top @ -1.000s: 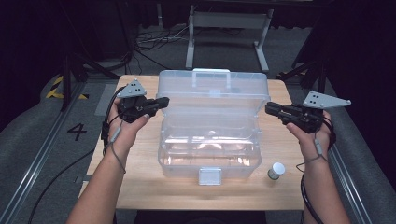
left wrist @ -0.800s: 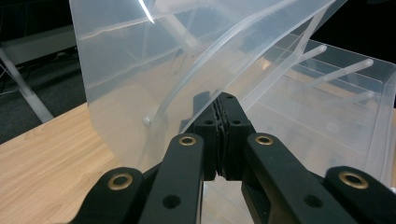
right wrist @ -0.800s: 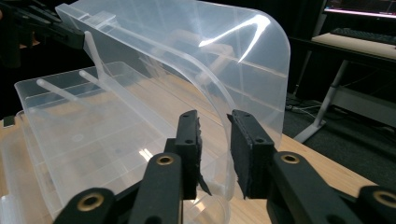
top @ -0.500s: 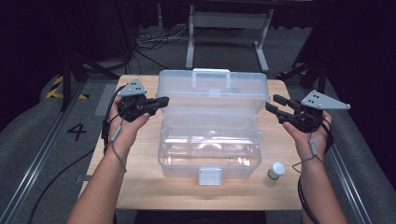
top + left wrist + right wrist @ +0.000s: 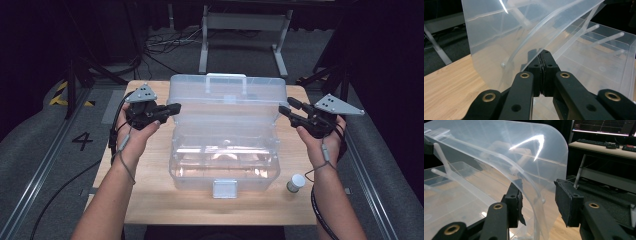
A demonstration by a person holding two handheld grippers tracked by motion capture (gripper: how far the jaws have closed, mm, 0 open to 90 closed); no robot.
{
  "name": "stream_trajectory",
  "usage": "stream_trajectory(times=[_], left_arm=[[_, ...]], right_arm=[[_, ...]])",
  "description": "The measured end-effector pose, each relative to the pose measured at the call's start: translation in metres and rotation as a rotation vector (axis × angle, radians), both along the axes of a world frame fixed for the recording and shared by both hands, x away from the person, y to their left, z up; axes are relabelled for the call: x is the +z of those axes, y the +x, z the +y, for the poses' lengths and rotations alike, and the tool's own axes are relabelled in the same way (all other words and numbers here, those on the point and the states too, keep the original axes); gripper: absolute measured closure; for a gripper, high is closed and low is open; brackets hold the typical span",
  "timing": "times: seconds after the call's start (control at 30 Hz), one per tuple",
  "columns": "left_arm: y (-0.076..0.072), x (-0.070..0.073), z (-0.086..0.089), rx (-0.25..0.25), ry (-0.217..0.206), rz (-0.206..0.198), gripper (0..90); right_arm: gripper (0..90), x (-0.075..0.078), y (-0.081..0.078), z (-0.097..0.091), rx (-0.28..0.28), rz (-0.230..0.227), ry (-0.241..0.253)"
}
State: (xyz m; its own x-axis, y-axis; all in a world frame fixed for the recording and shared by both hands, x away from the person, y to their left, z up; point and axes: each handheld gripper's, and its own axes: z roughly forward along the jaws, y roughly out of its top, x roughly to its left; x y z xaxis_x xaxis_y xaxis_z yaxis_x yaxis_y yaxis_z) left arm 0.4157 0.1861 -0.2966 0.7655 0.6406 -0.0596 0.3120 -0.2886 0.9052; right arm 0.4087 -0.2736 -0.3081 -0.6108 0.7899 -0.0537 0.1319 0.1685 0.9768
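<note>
1. Clear plastic box (image 5: 223, 165) sits mid-tabletop (image 5: 155, 200) (light wood-grain): translucent, rectangular, rounded corners, smooth and glossy. White latch tab (image 5: 224, 188) on its front wall at 6 o'clock.
2. Lid (image 5: 225, 102) stands open at the box's 12 o'clock side, roughly upright, curved edge, moulded handle (image 5: 226, 77) on top. Thin plastic ribs visible inside the tub in both gripper views.
3. Small round white-capped jar (image 5: 296, 182) on the tabletop just beside the box's front right corner, about 4 o'clock from the box, not touching it.
4. Left hand-held gripper (image 5: 172, 107) at the lid's 9 o'clock edge: jaws pressed together with only the thin lid wall between the pads (left gripper view shows the lid edge entering the closed tips (image 5: 544, 56)).
5. Right hand-held gripper (image 5: 286, 106) at the lid's 3 o'clock edge: jaws have just been opening, now well apart and straddling the lid's edge; pads (image 5: 567, 202) off the plastic.
6. Both forearms come in from 6 o'clock, hands wrapped under the black gripper bodies, jaws pointing inward toward each other across the lid (grey plates on top).
</note>
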Motion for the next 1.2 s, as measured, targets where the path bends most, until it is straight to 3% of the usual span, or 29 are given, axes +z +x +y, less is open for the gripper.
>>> stream_trajectory(times=[0.3, 0.47, 0.63, 0.7, 0.97, 1.2], left_arm=[[0.000, 0.000, 0.000, 0.002, -0.003, 0.004, 88.1], [0.001, 0.000, 0.000, 0.002, -0.005, -0.001, 88.1], [0.001, 0.000, 0.000, 0.001, -0.005, 0.001, 87.9], [0.000, 0.000, 0.000, 0.000, -0.006, 0.004, 87.8], [0.000, 0.000, -0.001, -0.006, -0.003, 0.005, 86.9], [-0.002, 0.000, -0.001, -0.002, 0.003, 0.007, 84.8]], right_arm=[[54.0, -0.002, 0.005, 0.009, -0.064, 0.001, 0.026], [54.0, -0.003, 0.004, 0.015, -0.124, -0.039, 0.015], [53.5, -0.001, 0.002, 0.022, -0.144, -0.063, 0.031], [53.8, 0.000, 0.002, 0.024, -0.158, -0.072, 0.016], [62.5, -0.001, 0.003, 0.026, -0.188, -0.076, 0.017], [69.0, -0.005, 0.002, 0.029, -0.242, -0.107, 0.014]])
